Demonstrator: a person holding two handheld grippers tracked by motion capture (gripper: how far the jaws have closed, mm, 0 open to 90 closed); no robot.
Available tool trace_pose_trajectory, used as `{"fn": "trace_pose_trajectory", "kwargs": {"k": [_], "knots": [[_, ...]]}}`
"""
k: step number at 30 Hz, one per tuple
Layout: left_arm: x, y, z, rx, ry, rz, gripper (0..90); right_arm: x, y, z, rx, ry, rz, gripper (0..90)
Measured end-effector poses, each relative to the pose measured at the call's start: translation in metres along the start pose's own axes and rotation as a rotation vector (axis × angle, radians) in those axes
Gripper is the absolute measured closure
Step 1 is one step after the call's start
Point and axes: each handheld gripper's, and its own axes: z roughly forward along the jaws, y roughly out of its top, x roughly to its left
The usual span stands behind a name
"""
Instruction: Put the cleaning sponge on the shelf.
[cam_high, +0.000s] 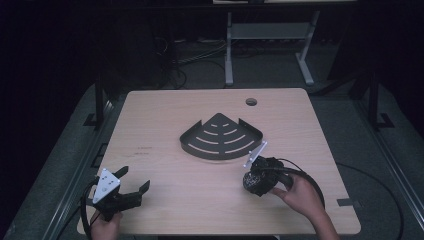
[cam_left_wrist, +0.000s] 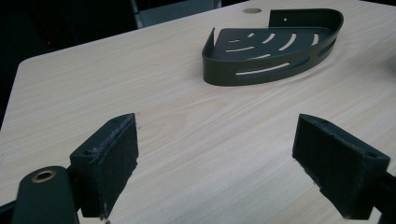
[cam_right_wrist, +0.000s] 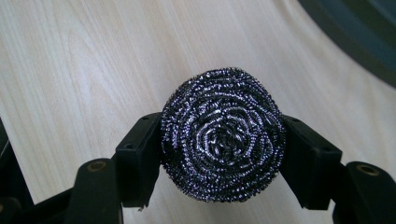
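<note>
A round steel-wool scourer (cam_right_wrist: 223, 135) sits squeezed between the two black pads of my right gripper (cam_right_wrist: 223, 154), held a little above the wooden table; from above the scourer (cam_high: 253, 181) shows as a dark ball at the front right. My right gripper (cam_high: 256, 179) is just in front of the dark corner shelf basket (cam_high: 221, 136), which stands mid-table with slotted floor and low curved wall. At the front left corner my left gripper (cam_high: 135, 181) rests open, nothing between its fingers (cam_left_wrist: 109, 163), facing the basket (cam_left_wrist: 271, 46) from afar.
The wooden table (cam_high: 165, 110) has a round cable hole (cam_high: 251, 102) at the back right. A grey desk frame (cam_high: 270, 35) stands on the floor behind. Cables trail off the table's front edge from both grippers.
</note>
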Motion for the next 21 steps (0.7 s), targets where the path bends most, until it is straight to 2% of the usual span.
{"fn": "trace_pose_trajectory", "kwargs": {"k": [12,17,21], "knots": [[0.001,0.0,-0.001,-0.005,0.001,0.0,13.7,-0.005,0.026,-0.006,0.016,0.0,-0.038,34.3],[0.001,0.0,-0.001,-0.003,0.002,-0.001,13.7,-0.011,0.039,-0.007,0.015,0.006,-0.049,34.4],[0.001,0.0,-0.001,-0.004,0.003,-0.008,13.8,-0.019,0.045,-0.008,0.003,0.031,-0.04,34.3]]}}
